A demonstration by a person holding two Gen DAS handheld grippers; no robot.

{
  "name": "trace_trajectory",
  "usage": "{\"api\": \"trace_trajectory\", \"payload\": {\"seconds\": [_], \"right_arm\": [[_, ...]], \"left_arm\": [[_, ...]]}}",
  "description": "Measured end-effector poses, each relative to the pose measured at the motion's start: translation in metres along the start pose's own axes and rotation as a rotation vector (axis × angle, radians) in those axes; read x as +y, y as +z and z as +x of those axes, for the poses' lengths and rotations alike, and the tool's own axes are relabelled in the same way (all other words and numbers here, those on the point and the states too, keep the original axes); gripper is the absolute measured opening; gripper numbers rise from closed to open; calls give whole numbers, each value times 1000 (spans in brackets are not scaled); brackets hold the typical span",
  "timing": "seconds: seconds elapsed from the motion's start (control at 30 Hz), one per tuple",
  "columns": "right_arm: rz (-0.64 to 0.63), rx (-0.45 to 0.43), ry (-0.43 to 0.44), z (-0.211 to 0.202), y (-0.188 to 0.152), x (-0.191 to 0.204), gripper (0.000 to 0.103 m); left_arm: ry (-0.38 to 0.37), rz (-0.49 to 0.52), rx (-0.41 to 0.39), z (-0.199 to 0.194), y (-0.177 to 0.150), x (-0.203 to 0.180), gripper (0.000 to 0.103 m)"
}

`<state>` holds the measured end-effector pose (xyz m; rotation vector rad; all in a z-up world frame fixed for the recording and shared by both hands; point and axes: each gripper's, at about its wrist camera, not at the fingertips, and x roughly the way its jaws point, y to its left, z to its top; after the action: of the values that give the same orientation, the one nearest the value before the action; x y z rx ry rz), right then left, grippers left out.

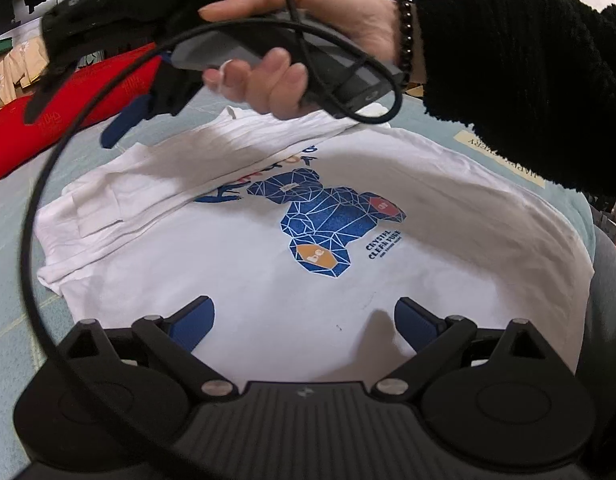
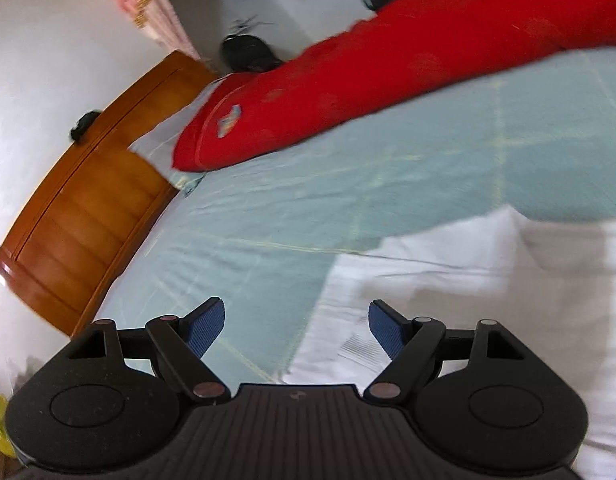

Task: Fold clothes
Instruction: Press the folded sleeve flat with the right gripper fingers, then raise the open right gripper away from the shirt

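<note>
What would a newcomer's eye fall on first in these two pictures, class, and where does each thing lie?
First, the white T-shirt with its blue geometric bear print, spread on the pale green sheet under the open left claw. Next, the long red cushion at the sheet's far edge, beside the wooden headboard. Then the hand holding the right claw above the shirt's far end.
</note>
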<state>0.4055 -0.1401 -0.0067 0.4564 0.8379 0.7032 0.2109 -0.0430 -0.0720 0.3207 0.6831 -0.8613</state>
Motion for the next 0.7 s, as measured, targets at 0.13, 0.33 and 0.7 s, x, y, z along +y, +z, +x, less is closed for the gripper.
{"api": "trace_trajectory", "payload": {"seconds": [0.13,0.33,0.7], "right_arm": [[-65,-28,-112,-9,-3,1,83],[-119,-95,-415,-54,-10,-33,83],[-34,-220,-669,-167,-67,-116,83]], "left_arm": [[-4,5,-6,-2,0,-1,96],[-59,31,-36,-6,2,-14,96],[-289,74,-122,-19,11,-46,97]]}}
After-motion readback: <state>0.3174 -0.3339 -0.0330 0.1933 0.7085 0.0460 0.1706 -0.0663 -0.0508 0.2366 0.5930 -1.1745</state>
